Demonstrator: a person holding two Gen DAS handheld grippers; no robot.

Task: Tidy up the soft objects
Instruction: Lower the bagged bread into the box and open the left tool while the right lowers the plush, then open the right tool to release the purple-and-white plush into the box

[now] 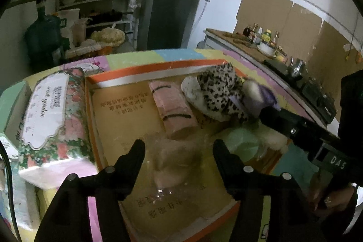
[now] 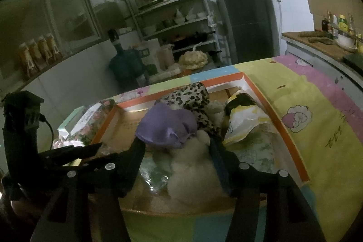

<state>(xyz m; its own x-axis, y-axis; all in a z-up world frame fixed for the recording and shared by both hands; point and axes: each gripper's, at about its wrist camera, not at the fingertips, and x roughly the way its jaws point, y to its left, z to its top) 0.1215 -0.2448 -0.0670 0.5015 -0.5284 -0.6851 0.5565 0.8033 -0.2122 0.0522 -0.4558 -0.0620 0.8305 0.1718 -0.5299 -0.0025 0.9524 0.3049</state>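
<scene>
Soft objects lie mostly inside the orange-rimmed box (image 1: pixel 158 66) already. The right gripper (image 2: pixel 177 146) has its fingers spread around a white fluffy toy (image 2: pixel 195 176) with a purple cloth (image 2: pixel 165 126) on it, not visibly squeezing. The left gripper (image 1: pixel 179 146) hovers with fingers apart over a blurry clear-wrapped item (image 1: pixel 174 162). Beyond sit a pink roll (image 1: pixel 174 106) and leopard-print piece (image 1: pixel 220 87). A floral tissue pack (image 1: pixel 50 110) outside the box probably remains.

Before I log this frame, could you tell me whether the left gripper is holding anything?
No, the left gripper is open, with only a blurry clear-wrapped item lying in the box beneath it.
</scene>
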